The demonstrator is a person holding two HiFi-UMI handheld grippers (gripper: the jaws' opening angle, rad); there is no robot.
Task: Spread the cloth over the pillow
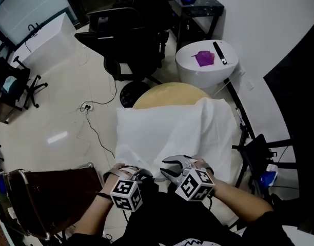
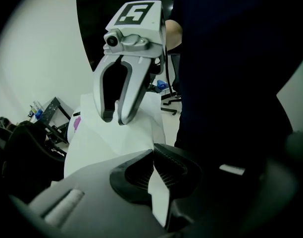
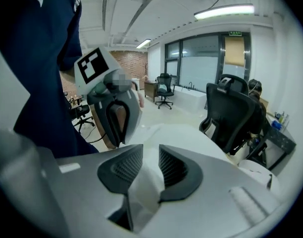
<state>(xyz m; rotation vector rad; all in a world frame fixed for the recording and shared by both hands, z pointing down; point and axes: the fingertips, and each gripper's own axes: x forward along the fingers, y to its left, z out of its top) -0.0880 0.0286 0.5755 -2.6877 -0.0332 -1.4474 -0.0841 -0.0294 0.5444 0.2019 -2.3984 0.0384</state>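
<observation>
A white pillow (image 1: 157, 132) lies on a round beige table (image 1: 162, 94), with the white cloth (image 1: 216, 127) draped over it; both are white and hard to tell apart. At the near edge, my left gripper (image 1: 130, 172) is shut on a thin edge of the cloth (image 2: 159, 192). Close to its right, my right gripper (image 1: 170, 168) holds a thick bunch of cloth (image 3: 145, 182) that fills the gap between its jaws. Each gripper shows in the other's view: the right gripper (image 2: 115, 119) hangs over the cloth, and the left gripper (image 3: 118, 142) stands at the cloth's edge.
A black office chair (image 1: 129, 35) stands behind the table. A white round stand (image 1: 205, 60) with a purple item is at the back right. A brown chair (image 1: 49, 199) is at the near left, a black frame (image 1: 254, 147) is at the right, and a cable (image 1: 93, 117) lies on the floor.
</observation>
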